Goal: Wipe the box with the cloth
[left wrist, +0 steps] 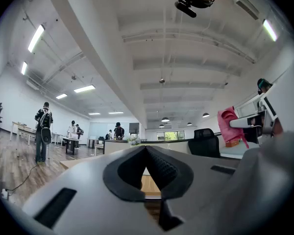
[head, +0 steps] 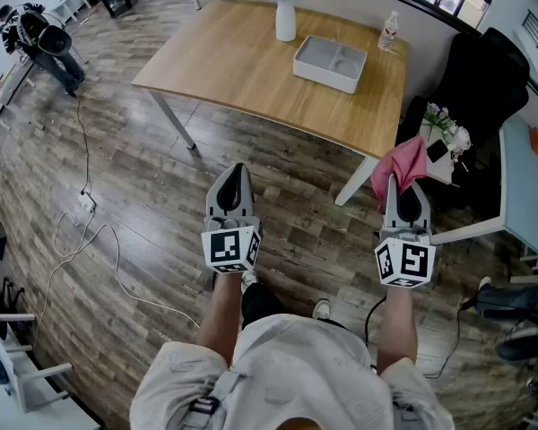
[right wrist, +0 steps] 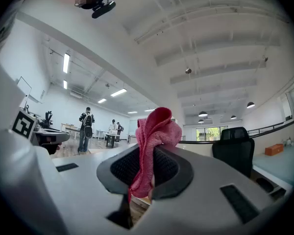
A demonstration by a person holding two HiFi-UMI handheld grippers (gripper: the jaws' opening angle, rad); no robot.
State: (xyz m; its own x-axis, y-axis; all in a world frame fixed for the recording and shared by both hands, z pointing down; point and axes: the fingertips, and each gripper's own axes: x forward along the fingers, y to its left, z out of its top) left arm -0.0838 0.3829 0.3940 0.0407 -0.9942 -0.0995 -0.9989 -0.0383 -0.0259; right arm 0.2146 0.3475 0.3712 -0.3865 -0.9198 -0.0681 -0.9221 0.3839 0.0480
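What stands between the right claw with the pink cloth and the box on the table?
Nothing visible does. The right claw, shut on the pink cloth, is held over the floor short of the table; only floor and bare tabletop lie before the box. The vase and the bottle stand beside it, out of the way.

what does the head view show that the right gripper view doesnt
Only the head view: the grey box, the white vase and the bottle standing on the wooden table, plus the cables on the floor.

Only the right gripper view: a close look at the right gripper, with its jaws shut on the pink cloth, and the ceiling lights.

Both: the cloth held in the right gripper, and a black chair.
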